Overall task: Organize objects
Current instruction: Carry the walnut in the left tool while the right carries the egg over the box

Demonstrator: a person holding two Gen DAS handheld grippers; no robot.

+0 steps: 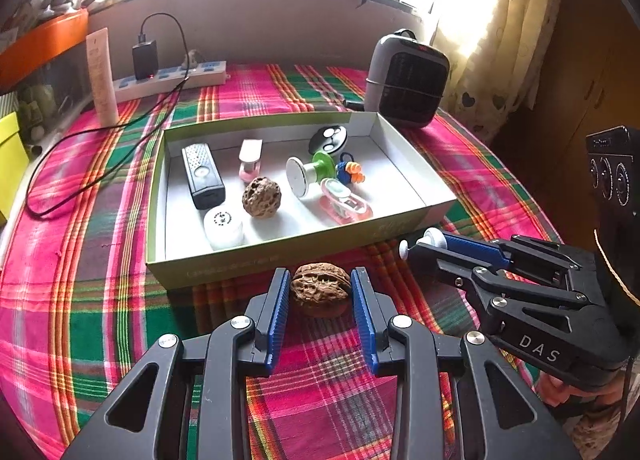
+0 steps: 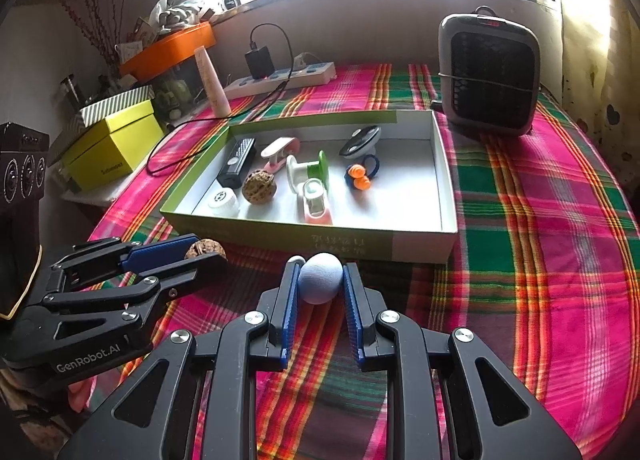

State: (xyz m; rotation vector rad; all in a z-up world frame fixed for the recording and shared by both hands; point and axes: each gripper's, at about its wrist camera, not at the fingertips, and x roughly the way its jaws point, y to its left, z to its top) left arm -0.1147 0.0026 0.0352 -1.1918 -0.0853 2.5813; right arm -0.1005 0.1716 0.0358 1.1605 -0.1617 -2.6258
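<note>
Between the blue ribbed fingers of the left gripper, a wrinkled brown walnut is sitting with both pads at its sides; the claw looks to be gripping it, though whether the nut is lifting off the pink-and-green plaid tablecloth I cannot tell. At twelve o'clock from it, the shallow green cardboard box is already holding a black rectangular gadget, a white round jar, a second, rounder brown nut, a green-and-white spool and other small bits. At three o'clock, the right gripper is coming in.

From the right wrist, the right gripper is squeezing a pale blue textured ball, jaws closed on it, with the green box at twelve o'clock. At nine o'clock the left gripper is clutching its walnut.

Judging by this, most items are boxed; these two are remaining.
</note>
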